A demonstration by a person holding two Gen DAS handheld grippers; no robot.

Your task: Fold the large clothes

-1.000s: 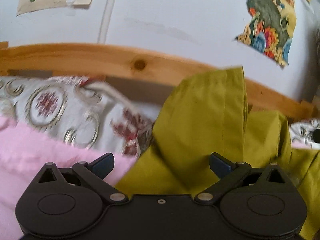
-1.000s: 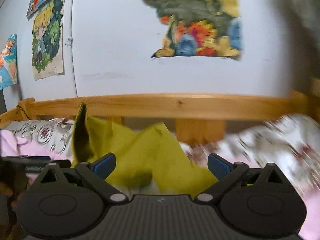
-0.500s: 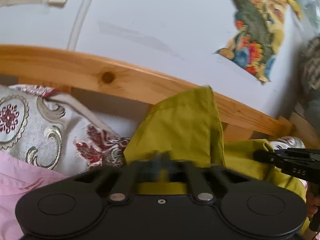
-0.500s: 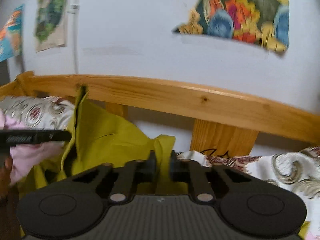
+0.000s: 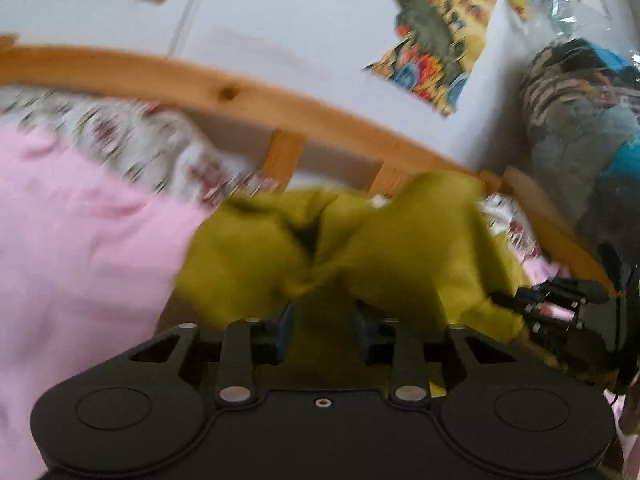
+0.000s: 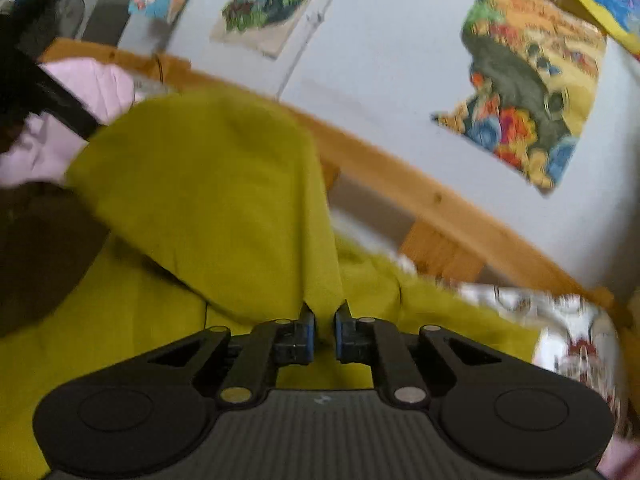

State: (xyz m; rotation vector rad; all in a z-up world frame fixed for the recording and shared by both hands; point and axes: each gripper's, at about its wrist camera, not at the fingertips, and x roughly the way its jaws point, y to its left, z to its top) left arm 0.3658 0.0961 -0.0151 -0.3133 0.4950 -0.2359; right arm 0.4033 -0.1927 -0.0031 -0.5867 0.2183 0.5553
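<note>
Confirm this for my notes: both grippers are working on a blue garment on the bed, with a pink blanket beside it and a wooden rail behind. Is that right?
Not quite: the garment is olive-yellow, not blue, as the right wrist view shows plainly. The rest stands: the right gripper pinches its cloth, the left gripper has it between its jaws, the pink blanket lies beside it and the wooden rail runs behind.

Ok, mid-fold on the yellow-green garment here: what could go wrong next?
1. The left gripper has just been opening, its jaws apart with the garment bunched between them; that side may drop out and the fold collapse.
2. The right gripper has just closed on a thin edge of cloth only; a tug could pull it free.
3. The garment looks crumpled, not flat, so creases may get folded in.
</note>
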